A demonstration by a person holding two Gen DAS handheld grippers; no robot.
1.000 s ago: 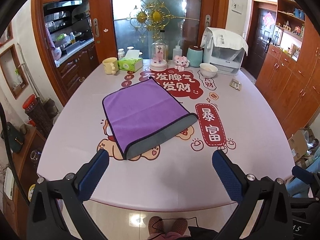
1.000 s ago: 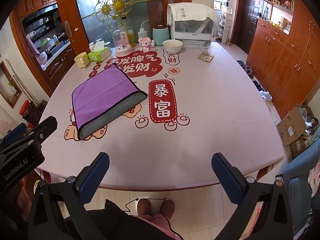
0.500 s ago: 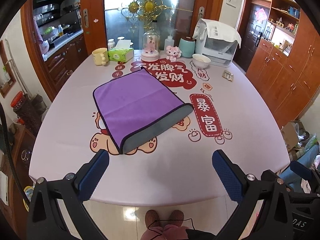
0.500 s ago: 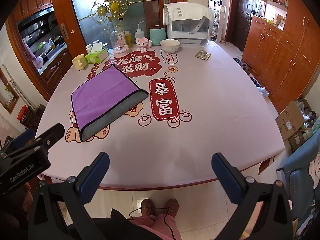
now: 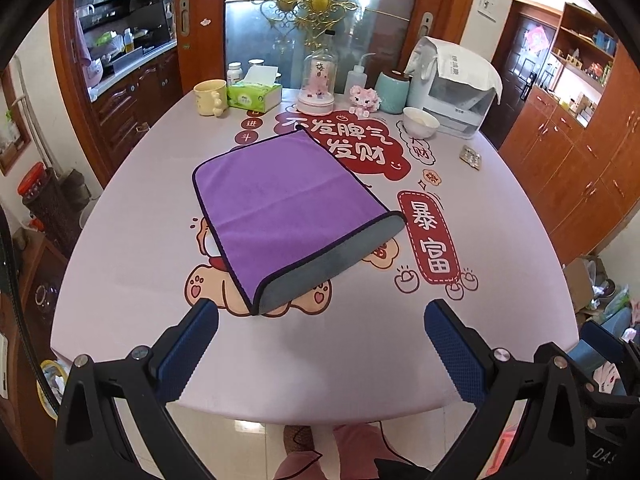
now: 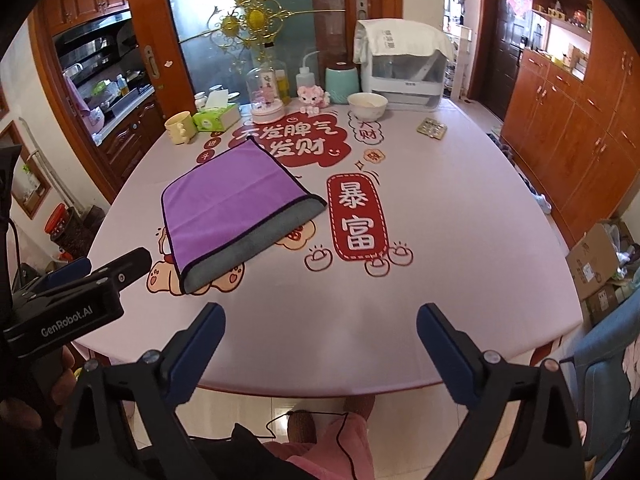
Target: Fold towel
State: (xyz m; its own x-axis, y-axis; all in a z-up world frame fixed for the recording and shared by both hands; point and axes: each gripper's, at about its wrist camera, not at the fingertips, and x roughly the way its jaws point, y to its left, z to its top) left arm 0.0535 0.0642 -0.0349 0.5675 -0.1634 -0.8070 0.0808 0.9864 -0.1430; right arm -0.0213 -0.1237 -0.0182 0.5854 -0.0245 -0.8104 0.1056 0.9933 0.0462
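Closest of all are the two claws. The left claw (image 5: 320, 344) is wide open and holds nothing. The right claw (image 6: 320, 344) is wide open too, and it is empty. Both hang over the near edge of the tabletop (image 5: 360, 360), not touching anything.

A bit farther in lies the towel (image 5: 280, 204). It is flat on the tabletop, turned a little sideways, well apart from both claws. Its purple side is on top. A gray strip sticks out along the near edge, so it looks like the towel is already folded over once, with the top layer a bit short of the bottom one. It may need one more fold to make it smaller, or the job may be nearly done. It is hard to say which.

Far at the back stand a yellow mug (image 5: 211, 97), a tissue box (image 5: 255, 95) and a white bowl (image 5: 420, 121).
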